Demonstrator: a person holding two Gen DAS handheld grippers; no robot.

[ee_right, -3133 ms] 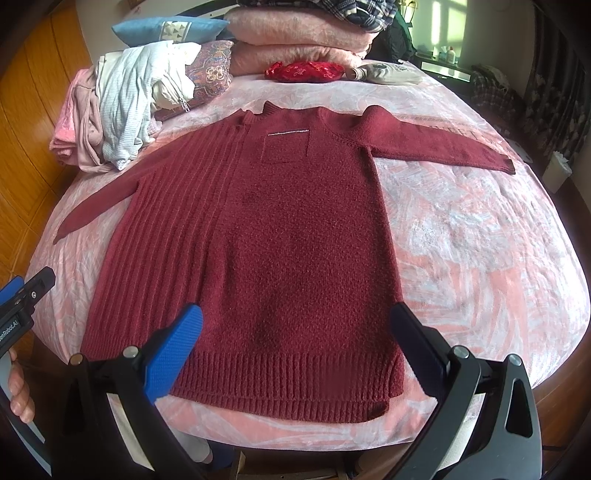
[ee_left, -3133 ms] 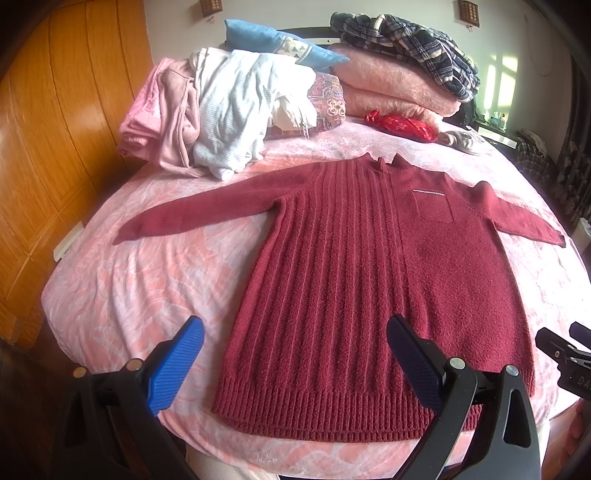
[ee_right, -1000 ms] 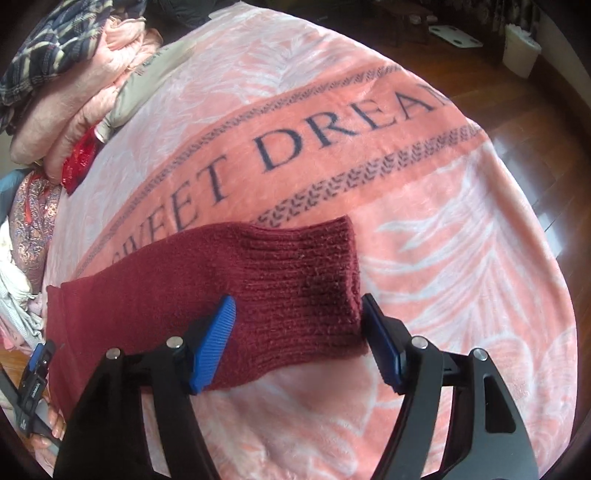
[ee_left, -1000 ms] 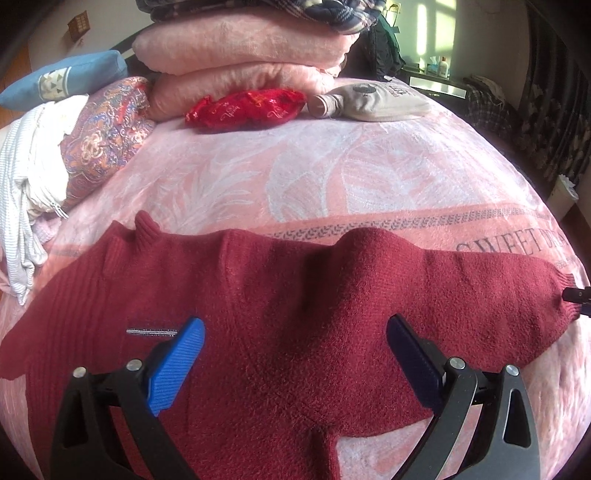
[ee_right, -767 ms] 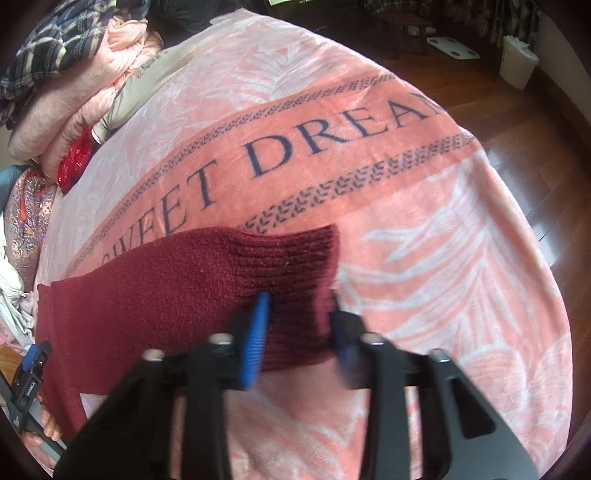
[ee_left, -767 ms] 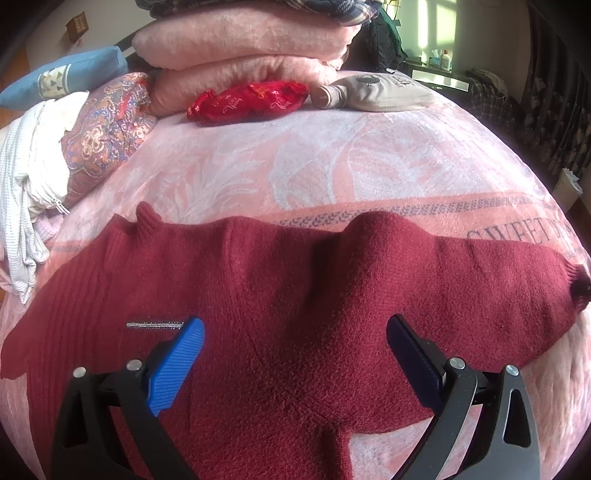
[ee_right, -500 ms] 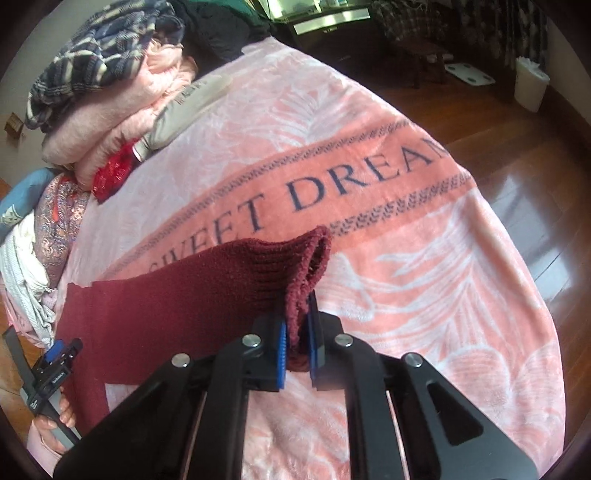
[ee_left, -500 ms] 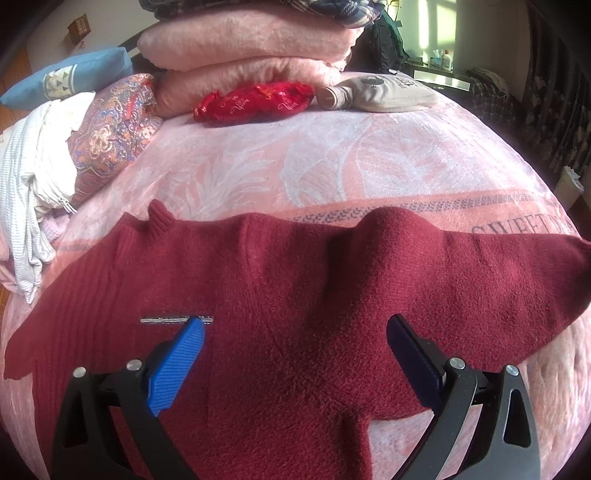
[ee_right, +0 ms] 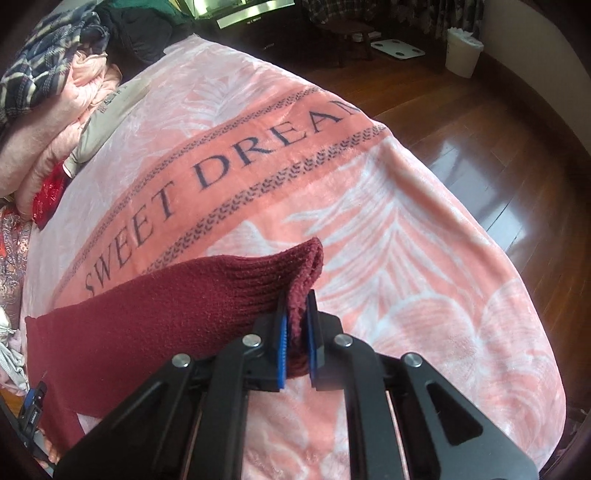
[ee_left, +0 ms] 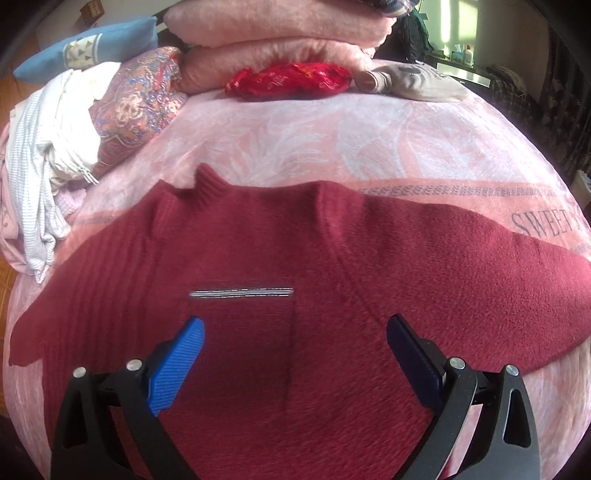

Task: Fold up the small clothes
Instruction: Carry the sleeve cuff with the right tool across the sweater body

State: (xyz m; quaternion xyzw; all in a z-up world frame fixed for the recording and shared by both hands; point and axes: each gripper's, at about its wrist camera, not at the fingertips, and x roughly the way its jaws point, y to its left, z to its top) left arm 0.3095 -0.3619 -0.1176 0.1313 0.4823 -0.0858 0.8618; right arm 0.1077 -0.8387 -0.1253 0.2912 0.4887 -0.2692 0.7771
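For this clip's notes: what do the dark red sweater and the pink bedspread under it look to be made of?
Sweater: looks like a wool or acrylic knit, matte and fuzzy, with ribbing on the cuff pinched in the right gripper; the fibre cannot be told.
Bedspread: looks like plush synthetic fleece, with a soft short pile, a slight sheen, and a leaf pattern and lettering.

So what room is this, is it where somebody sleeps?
Most likely a bedroom. A pink "SWEET DREAM" blanket covers a bed, pillows and folded bedding sit at its head, and a red sweater lies spread on top.
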